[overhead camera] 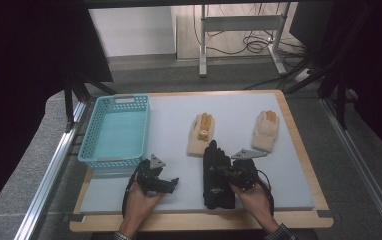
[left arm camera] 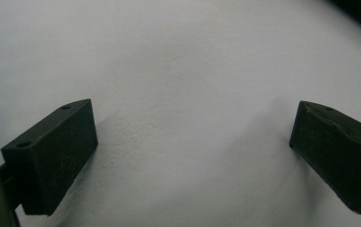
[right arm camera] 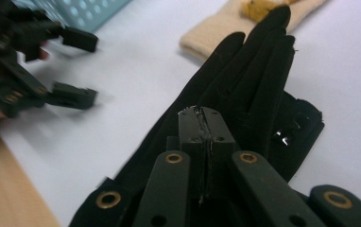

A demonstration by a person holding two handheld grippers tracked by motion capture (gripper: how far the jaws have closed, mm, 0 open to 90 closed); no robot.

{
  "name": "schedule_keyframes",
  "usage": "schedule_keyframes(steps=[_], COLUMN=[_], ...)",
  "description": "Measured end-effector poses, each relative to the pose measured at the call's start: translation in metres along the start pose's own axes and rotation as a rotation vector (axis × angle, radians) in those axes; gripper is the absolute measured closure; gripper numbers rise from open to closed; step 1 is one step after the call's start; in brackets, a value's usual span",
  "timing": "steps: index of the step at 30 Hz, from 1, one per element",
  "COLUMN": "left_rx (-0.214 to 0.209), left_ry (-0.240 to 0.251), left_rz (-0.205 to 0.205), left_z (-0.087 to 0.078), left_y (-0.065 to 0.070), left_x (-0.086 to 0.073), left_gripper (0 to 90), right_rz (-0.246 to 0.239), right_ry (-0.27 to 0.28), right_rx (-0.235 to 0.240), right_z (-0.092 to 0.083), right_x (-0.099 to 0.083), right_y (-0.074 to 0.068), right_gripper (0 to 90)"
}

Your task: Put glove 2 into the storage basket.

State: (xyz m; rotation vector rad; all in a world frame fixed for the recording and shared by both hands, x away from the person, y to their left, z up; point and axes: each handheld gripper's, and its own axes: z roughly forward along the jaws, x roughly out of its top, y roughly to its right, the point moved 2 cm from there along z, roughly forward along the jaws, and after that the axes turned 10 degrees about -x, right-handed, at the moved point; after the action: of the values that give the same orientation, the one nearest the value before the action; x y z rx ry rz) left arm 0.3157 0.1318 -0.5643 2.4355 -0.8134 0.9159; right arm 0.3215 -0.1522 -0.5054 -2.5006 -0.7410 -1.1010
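Pressed together over black fabric gloves (right arm camera: 244, 90), right gripper (right arm camera: 206, 112) jaws, seemingly pinching nothing; risk: lifting empty, or dragging gloves askew.

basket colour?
Light blue-turquoise, perforated plastic basket; shows best in the high view.

A basket (overhead camera: 115, 131) sits at the left of the counter (overhead camera: 179, 200). Two gloves lie at the upper right: one glove (overhead camera: 201, 134) near the centre, the other glove (overhead camera: 265, 130) well apart at the right edge. Below the centre glove, just beside its cuff, lies a third glove (overhead camera: 215, 175). The left tool (overhead camera: 171, 184) sits below the basket, the right tool (overhead camera: 224, 172) over the third glove.
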Motion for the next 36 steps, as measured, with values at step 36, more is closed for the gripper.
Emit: schedule_keyframes(steps=[36], left_rx=[0.001], left_ry=[0.002], left_rz=[0.0], left_z=[-0.005], left_y=[0.002], left_x=[-0.004], left_gripper=[3.6], right_rz=[-0.155], right_ry=[-0.05], right_rx=[0.082], right_z=[-0.006], right_x=[-0.056], right_y=[0.019], right_gripper=[87.0])
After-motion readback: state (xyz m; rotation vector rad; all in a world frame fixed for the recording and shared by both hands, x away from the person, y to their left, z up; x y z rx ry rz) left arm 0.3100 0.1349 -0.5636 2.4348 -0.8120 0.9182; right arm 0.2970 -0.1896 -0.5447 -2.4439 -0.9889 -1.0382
